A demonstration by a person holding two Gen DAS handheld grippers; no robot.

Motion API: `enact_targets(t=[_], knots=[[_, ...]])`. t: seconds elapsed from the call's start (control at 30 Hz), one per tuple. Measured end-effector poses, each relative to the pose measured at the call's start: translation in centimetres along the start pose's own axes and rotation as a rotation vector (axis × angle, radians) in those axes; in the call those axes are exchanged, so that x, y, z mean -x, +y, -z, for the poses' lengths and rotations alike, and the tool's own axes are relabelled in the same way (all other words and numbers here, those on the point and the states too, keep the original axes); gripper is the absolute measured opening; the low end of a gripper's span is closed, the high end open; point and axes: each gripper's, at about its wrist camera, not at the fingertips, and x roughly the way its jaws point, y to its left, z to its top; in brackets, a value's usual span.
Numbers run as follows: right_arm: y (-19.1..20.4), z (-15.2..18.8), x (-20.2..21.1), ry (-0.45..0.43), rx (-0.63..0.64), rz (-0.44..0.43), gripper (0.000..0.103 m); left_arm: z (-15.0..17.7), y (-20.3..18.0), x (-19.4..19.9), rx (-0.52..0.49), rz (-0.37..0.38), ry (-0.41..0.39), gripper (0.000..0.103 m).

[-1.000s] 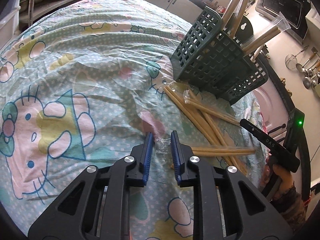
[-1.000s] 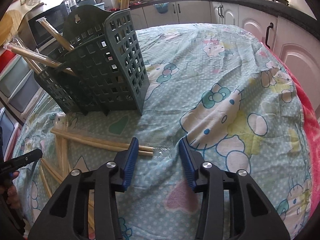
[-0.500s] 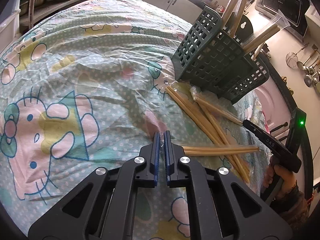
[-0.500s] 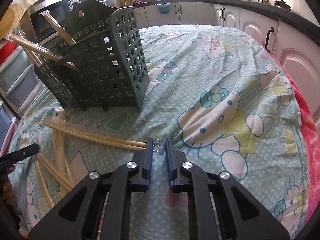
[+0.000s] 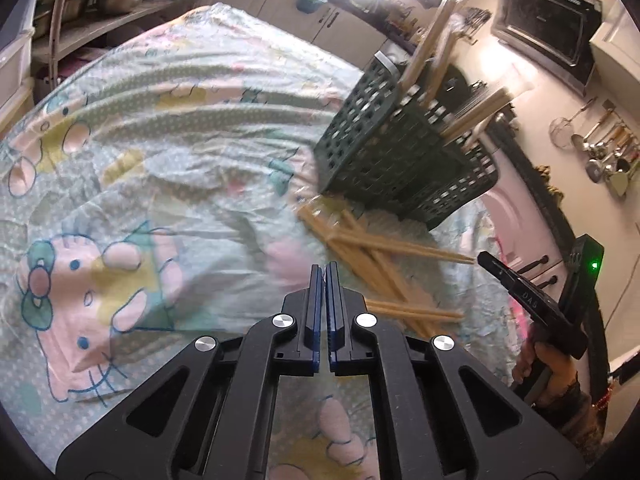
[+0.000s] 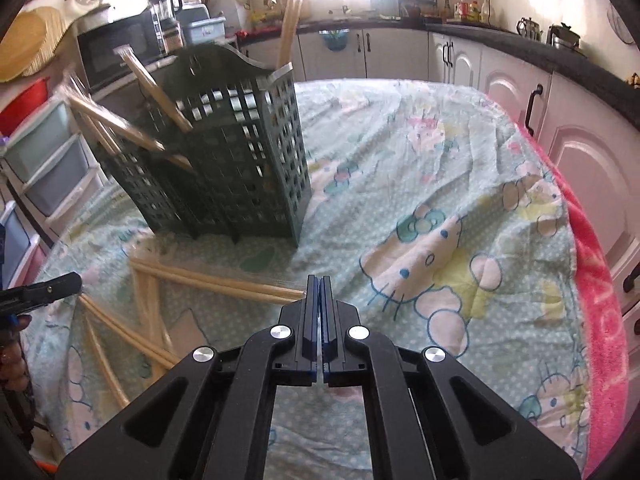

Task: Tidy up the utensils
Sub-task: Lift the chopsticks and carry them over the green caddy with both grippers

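A dark green slotted utensil basket stands on the cartoon-print cloth with several wrapped wooden chopsticks leaning out of it. More wrapped chopstick pairs lie crossed in front of it. My left gripper is shut on the clear wrapper end of one pair, which runs off to the right. My right gripper is shut on the wrapper end of another pair, which runs left toward the basket's foot. Each gripper also shows in the other's view, the right gripper and the left gripper.
The cloth covers a round table. A pink-red towel hangs over its right edge. Kitchen cabinets, a microwave, plastic drawers and hanging ladles ring the table. A person's hand holds the right gripper.
Both grippers went from open to shut, each on a wrapper end. Both then rose a little, and the two held pairs shifted on the cloth.
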Motion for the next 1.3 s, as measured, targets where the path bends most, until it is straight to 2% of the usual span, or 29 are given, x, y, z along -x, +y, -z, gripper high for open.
enact_targets(t=[0.57,1.3], knots=[[2.6,-4.2,7.7,-0.195,0.066,-0.068,0.001,-2.9,-6.5,3.0,-0.114,0.118,-0.082,0.0],[5.7,-7.4,14.2,-0.349,0.179,-0.102,0.001,-7.2,-16.1,4.2,-0.295,0.264,-0.144,0.0]])
